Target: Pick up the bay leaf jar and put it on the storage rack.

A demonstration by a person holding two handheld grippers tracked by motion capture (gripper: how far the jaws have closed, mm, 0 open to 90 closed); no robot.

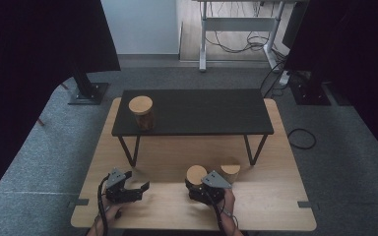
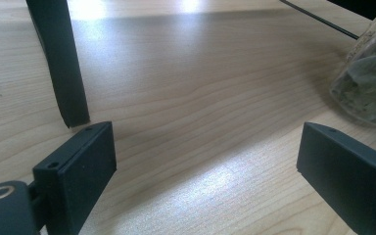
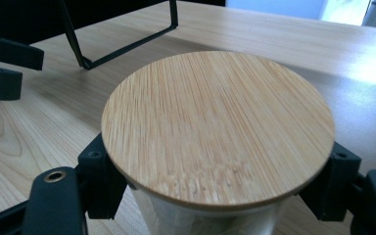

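**Gripping a jar under its lid**

Clamping just below the bamboo lid (image 3: 218, 129), the right gripper (image 1: 207, 189) is holding a glass jar (image 1: 196, 181) at the near edge of the table (image 1: 285, 162). In the right gripper view the two black jaws are pressing on the glass on either side, right under the lid's overhang. That looks like a sensible hold to me: the rim would be acting as a stop if the jar began slipping downward during a lift. The jar is standing upright on the wood, and I am judging it as gripped but not yet raised.

The left gripper (image 1: 139, 189) is waiting to the left of the jar, near it but apart, with its jaws spread wide and nothing between them. In the left gripper view its pads (image 2: 81, 171) are framing bare wood, with a shelf leg (image 2: 61, 58) ahead and the jar's glass at the far right edge. It seems to be keeping clear so the right hand can work alone.

A second jar (image 1: 230, 171) is sitting just beside the gripped one, to its right. A third jar (image 1: 142, 112) is standing on the left end of the black shelf (image 1: 202, 110), so I am guessing the shelf is where this one is heading.
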